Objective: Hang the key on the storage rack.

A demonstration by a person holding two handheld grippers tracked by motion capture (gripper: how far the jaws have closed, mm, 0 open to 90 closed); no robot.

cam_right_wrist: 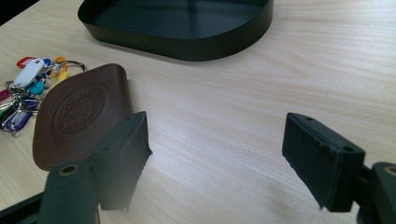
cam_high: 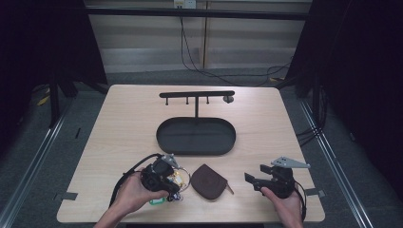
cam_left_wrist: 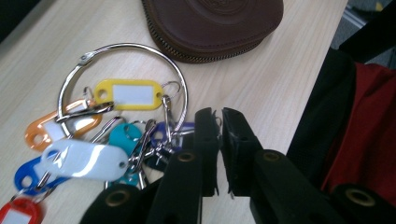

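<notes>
A large metal key ring (cam_left_wrist: 126, 49) with several coloured plastic tags and keys lies on the wooden table, left of a brown zipped leather pouch (cam_left_wrist: 215, 23). My left gripper (cam_left_wrist: 219, 114) is shut, its jaws nearly touching with nothing visible between them, and its tips rest just right of the ring's wire. In the high view the left gripper (cam_high: 172, 184) sits over the keys (cam_high: 178, 178), held by a hand. My right gripper (cam_right_wrist: 217, 135) stands open and empty above bare table, right of the pouch (cam_right_wrist: 79, 112). The high view shows it (cam_high: 251, 179) pointing left at the pouch (cam_high: 209, 181).
A black oval tray (cam_high: 164, 142) lies at the table's middle, with a black T-shaped hook rack (cam_high: 197, 94) rising behind it. The tray's wall (cam_right_wrist: 187, 46) stands beyond the right gripper. Cables trail on the floor past the far edge.
</notes>
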